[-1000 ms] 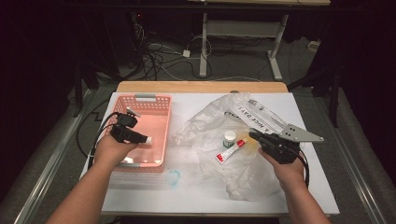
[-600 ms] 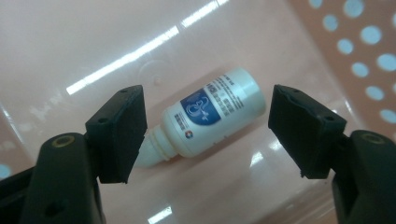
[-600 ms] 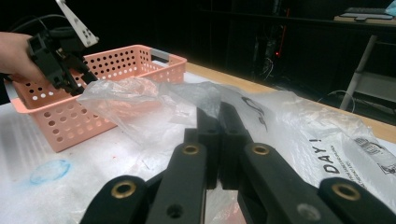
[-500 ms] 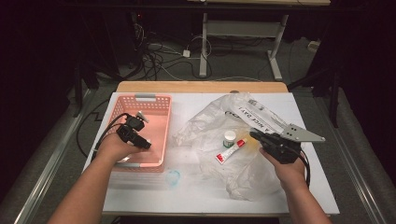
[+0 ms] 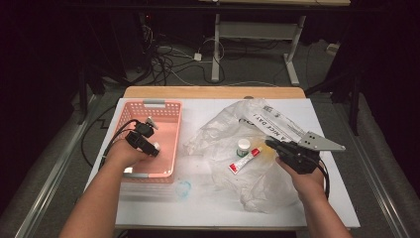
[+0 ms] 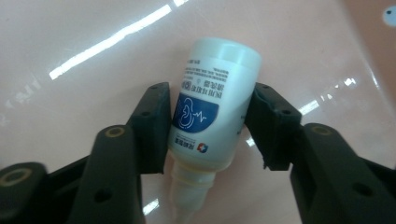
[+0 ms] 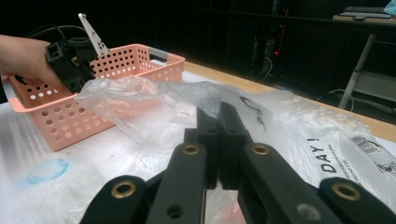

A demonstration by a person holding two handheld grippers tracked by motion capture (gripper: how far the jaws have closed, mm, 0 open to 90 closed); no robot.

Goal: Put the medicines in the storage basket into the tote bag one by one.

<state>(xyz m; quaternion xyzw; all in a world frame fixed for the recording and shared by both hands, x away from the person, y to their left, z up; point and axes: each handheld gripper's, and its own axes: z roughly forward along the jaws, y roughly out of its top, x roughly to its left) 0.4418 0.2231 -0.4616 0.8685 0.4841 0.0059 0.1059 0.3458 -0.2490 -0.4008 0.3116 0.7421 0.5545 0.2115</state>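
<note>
A small white plastic dropper bottle with a blue label (image 6: 212, 109) is seen between the two black jaws of the left gripper (image 6: 210, 123), its nozzle end pointing back toward the camera and its flat base away from it. The left jaw lies against the bottle's side; the right jaw stands just beside the other side, and whether that pad presses cannot be told. These jaws have just been closing, with the bottle between them. The bottle is held low inside the salmon-pink perforated plastic basket (image 5: 166, 110), close over its glossy floor (the floor's sheen fills the background of the left gripper view). In the high view the left gripper (image 5: 148, 145) is lowered into the basket's near half, at the left of the white-covered table (image 5: 208, 208). The right gripper (image 7: 218, 140) has its jaws pressed together on a fold of the crumpled clear plastic bag with black lettering (image 5: 257, 124), which is spread over the table's right half. On that bag, just beside the right gripper, lie a red-and-white tube (image 5: 243, 160) and a small white-capped jar (image 5: 243, 147).
</note>
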